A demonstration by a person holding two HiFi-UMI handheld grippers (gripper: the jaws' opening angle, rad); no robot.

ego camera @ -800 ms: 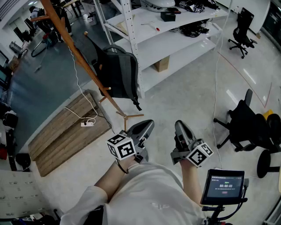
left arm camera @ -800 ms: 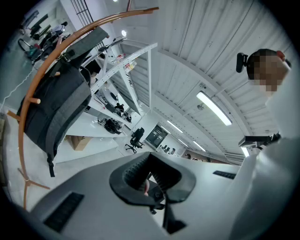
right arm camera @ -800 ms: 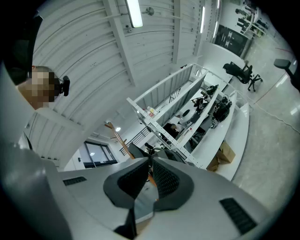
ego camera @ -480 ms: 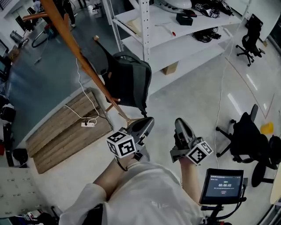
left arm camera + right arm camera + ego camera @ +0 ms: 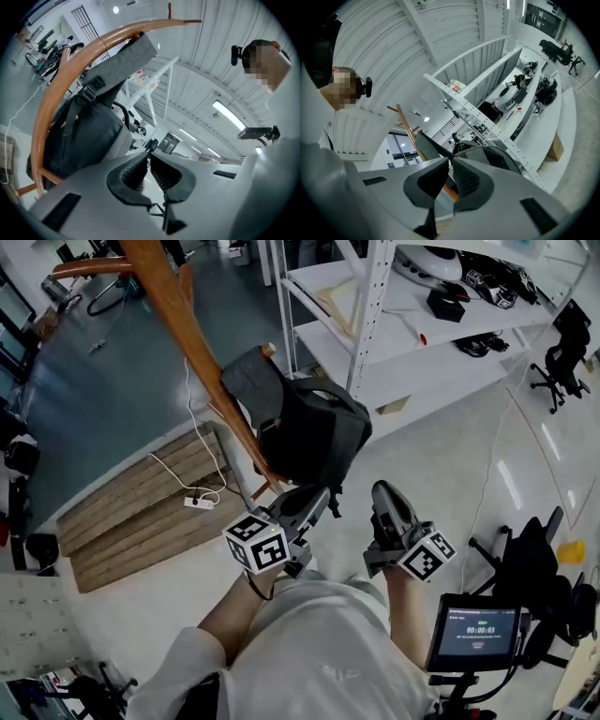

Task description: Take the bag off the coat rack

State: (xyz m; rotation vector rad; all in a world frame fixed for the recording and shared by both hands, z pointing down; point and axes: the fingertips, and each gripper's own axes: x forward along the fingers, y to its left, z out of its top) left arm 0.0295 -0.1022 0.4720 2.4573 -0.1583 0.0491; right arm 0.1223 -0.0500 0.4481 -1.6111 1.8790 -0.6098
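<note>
A dark grey backpack [image 5: 309, 432] hangs on a leaning wooden coat rack [image 5: 183, 320], its top strap over a peg. Both grippers are held close to the person's body, just below the bag. The left gripper [image 5: 317, 498] points at the bag's lower edge and is shut with nothing in it. Beside it, the right gripper [image 5: 382, 493] is shut and empty too. In the left gripper view the backpack [image 5: 84, 136] fills the left side against the rack's pole [image 5: 56, 89], beyond the left gripper [image 5: 150, 157]. The right gripper [image 5: 451, 161] faces the pole [image 5: 407, 127] and the bag [image 5: 487, 157].
White metal shelving [image 5: 375, 324] with small items stands right behind the bag. Wooden pallets [image 5: 141, 512] with a white power strip [image 5: 199, 502] and cable lie on the floor at left. Black office chairs [image 5: 534, 568] and a screen on a stand [image 5: 478, 634] are at right.
The person has stepped closer: the rack and backpack now appear larger and lie directly above the grippers. Both grippers stay shut in the same spot before the body.
</note>
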